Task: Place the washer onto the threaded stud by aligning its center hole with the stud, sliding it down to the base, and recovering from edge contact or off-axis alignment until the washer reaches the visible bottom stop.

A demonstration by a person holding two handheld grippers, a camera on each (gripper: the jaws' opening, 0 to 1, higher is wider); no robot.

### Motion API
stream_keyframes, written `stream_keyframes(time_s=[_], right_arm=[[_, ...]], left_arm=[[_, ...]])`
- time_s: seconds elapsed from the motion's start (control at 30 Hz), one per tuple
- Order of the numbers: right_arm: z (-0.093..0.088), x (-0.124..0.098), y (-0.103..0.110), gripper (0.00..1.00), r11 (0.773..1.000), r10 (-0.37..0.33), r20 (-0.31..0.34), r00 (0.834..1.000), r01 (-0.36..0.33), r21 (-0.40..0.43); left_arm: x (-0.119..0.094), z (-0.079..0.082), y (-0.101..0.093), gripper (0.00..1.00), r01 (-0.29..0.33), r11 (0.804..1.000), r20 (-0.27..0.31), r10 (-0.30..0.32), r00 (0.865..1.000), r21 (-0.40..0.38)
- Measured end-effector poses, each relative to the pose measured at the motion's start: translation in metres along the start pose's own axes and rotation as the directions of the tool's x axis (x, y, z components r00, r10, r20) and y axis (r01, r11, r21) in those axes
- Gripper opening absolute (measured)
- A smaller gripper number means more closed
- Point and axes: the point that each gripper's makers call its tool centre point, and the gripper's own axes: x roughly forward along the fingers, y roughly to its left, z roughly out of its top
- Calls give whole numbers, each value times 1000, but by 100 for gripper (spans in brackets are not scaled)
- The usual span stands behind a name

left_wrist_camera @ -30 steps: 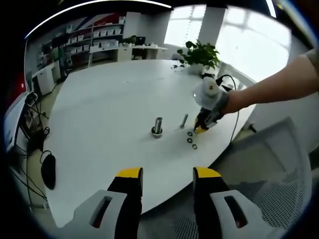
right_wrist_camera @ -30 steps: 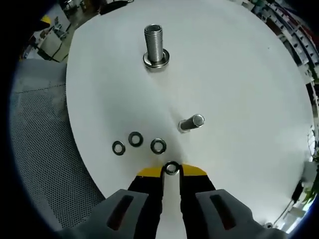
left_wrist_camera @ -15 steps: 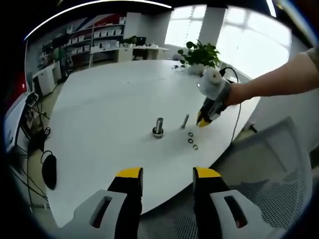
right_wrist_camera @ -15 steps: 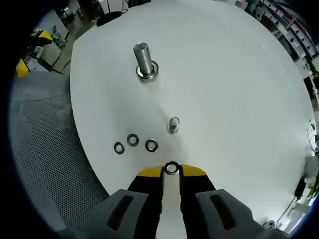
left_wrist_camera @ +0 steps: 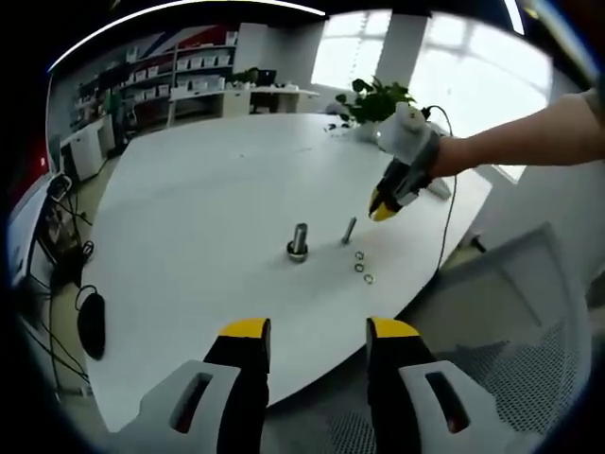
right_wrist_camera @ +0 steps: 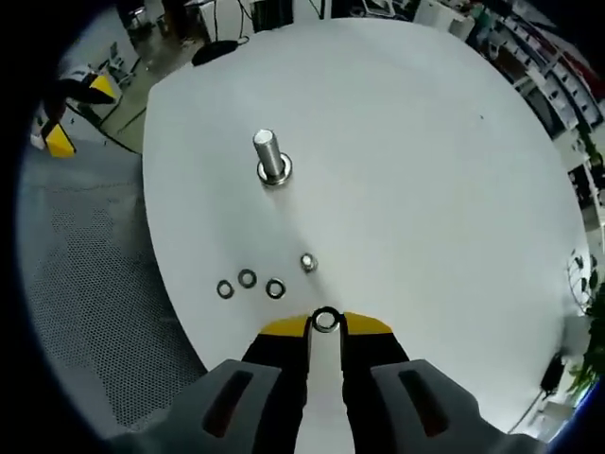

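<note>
Right gripper [right_wrist_camera: 325, 326] pinches washer [right_wrist_camera: 325, 320], held above the table, short of threaded stud [right_wrist_camera: 272, 157]. Left gripper [left_wrist_camera: 310, 333] wide, empty. Alignment and seating remain.

left gripper view low beside table [left_wrist_camera: 189, 189], right gripper view overhead, both facing stud [left_wrist_camera: 299, 239]

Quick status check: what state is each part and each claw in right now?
Right claw: shut on small steel washer, lifted above white table.
Left claw: open, holding nothing.
Large threaded steel stud: upright, bare.
Small steel bolt: upright.
Three spare steel washers: flat on table.
</note>
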Motion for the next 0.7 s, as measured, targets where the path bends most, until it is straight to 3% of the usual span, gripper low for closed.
stream_keyframes(time_s=[0.37,0.7], right_arm=[[22,-4,7,14,996,31,36,999,-28,-90],[30,8,17,14,992,55,5,998,-54,-112]], left_arm=[[1,-1,-1,38,-2,1000,-7,2,1000,14],[0,0,-1,38,2,1000,1,-2,1000,9]])
